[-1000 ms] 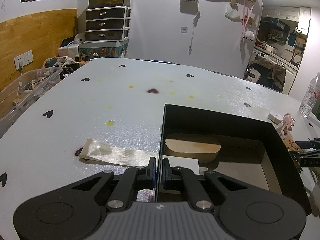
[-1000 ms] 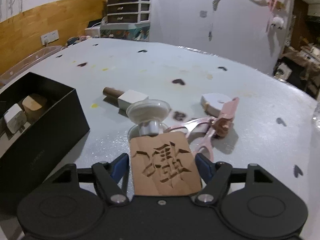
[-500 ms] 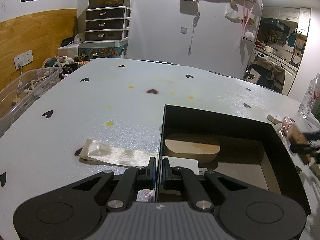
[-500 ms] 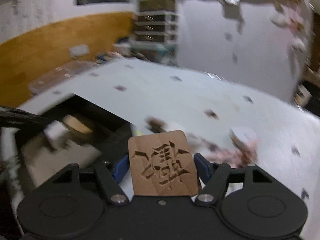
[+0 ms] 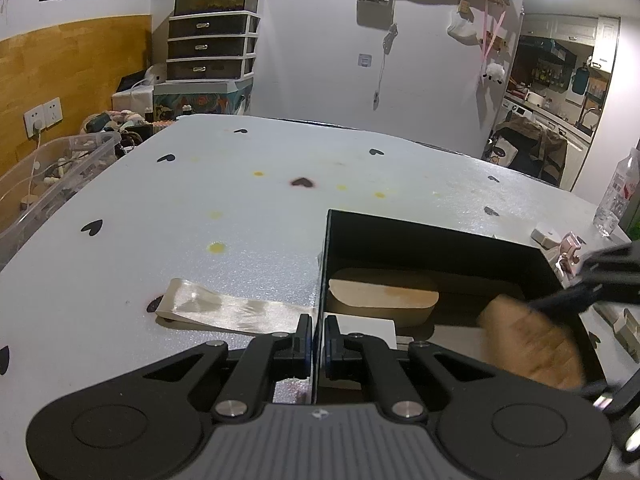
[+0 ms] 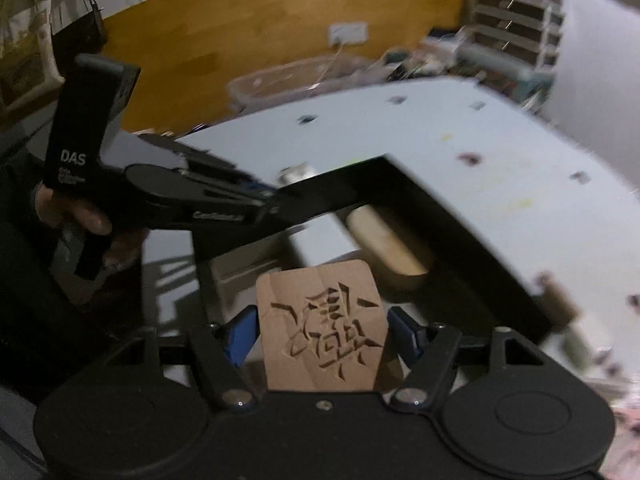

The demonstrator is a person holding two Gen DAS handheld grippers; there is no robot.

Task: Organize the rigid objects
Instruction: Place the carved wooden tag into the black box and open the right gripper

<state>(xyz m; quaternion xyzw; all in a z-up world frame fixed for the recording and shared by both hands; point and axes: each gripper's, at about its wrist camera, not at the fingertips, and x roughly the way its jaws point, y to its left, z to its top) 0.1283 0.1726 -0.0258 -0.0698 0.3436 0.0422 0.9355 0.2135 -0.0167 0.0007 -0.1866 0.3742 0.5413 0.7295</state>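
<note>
My left gripper [image 5: 318, 338] is shut on the near wall of the black box [image 5: 432, 236]. Inside the box lie a rounded wooden block [image 5: 384, 296] and a white block [image 5: 368, 326]. My right gripper [image 6: 322, 330] is shut on a carved wooden plaque [image 6: 322, 332] and holds it over the box's inside; the plaque also shows, blurred, in the left wrist view [image 5: 532, 340]. The right wrist view shows the box [image 6: 440, 216], the wooden block [image 6: 384, 240] and my left gripper [image 6: 264, 206] on the box wall.
A cream ribbon strip [image 5: 228, 308] lies on the white table [image 5: 200, 200] left of the box. Small pink and white items [image 5: 560, 244] and a clear bottle [image 5: 616, 196] stand to the right. A clear bin [image 5: 52, 172] sits beyond the left table edge.
My right gripper has swung left with the plaque, from the loose items on the table to above the box's inside. The left gripper has stayed on the box wall.
</note>
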